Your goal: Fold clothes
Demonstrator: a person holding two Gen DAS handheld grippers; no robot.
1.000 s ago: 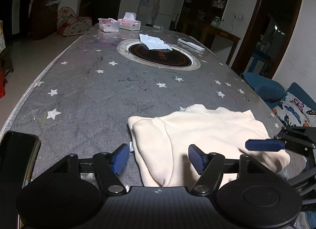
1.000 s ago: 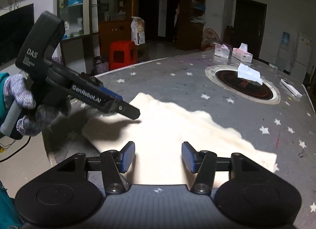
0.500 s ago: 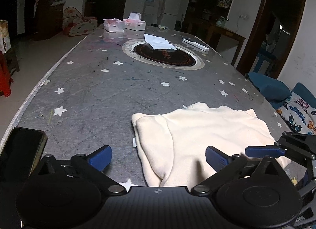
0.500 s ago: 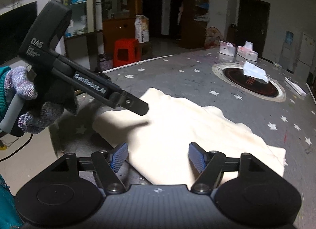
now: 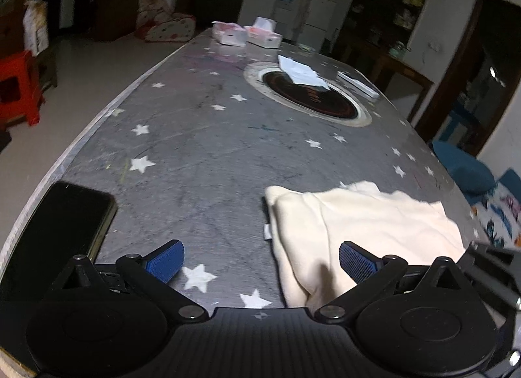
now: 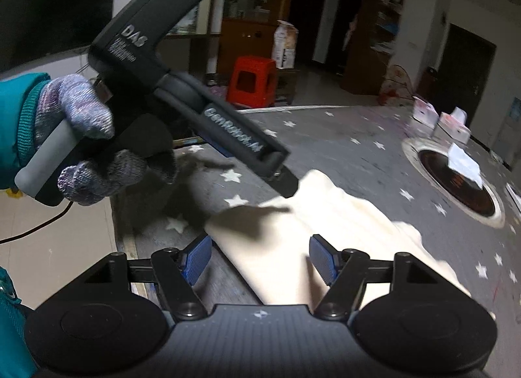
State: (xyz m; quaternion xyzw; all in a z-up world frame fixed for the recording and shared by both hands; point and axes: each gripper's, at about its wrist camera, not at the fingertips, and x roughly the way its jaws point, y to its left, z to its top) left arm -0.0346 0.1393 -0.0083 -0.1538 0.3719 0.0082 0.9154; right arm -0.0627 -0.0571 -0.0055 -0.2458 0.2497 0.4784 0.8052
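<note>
While the cream garment lies folded on the grey star-patterned table, the left gripper sits off its left edge: the right blue pad is over the cloth's near corner, the left pad over bare tabletop, and the cloth's edge falls between them. Its jaws stand as wide as they go and nothing is clamped or touched. A dark phone lies at the table's near left edge.

In the right wrist view the garment runs away to the right, and the right gripper is over its near end with cloth showing between the pads. These jaws are partly spread and closing, the pads not pressing on the fabric (whether they brush it cannot be told). A gloved hand carries the left gripper, whose tip hangs just above the garment's far-left corner.

Compared with a second ago, the left jaws have opened from a moderate gap to full width, and that gripper has slid left, so the garment now sits further right in its view. The right gripper's view has rolled.
</note>
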